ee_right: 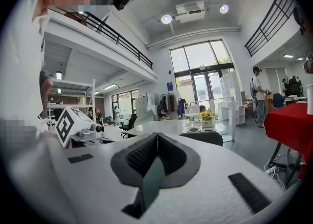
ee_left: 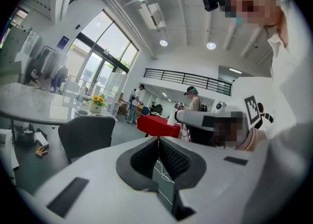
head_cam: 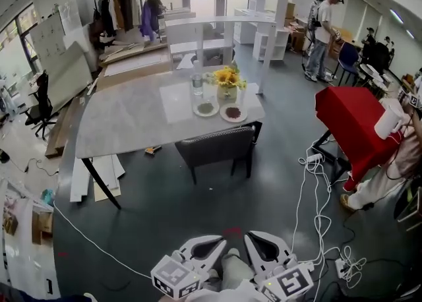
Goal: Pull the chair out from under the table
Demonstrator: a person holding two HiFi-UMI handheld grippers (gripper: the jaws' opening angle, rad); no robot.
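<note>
The chair (head_cam: 217, 146) is sitting pushed in at the near edge of the table (head_cam: 132, 119), its backrest standing against the tabletop edge just below the flowers (head_cam: 228, 78). The left gripper (head_cam: 219, 241) and right gripper (head_cam: 252, 236) are hovering side by side well short of the table. Both are showing jaws pressed together on nothing, and neither is touching the chair.

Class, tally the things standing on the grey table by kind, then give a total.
Plates: 2
Vase of yellow flowers: 1
Bottle: 1
Total: 4
</note>
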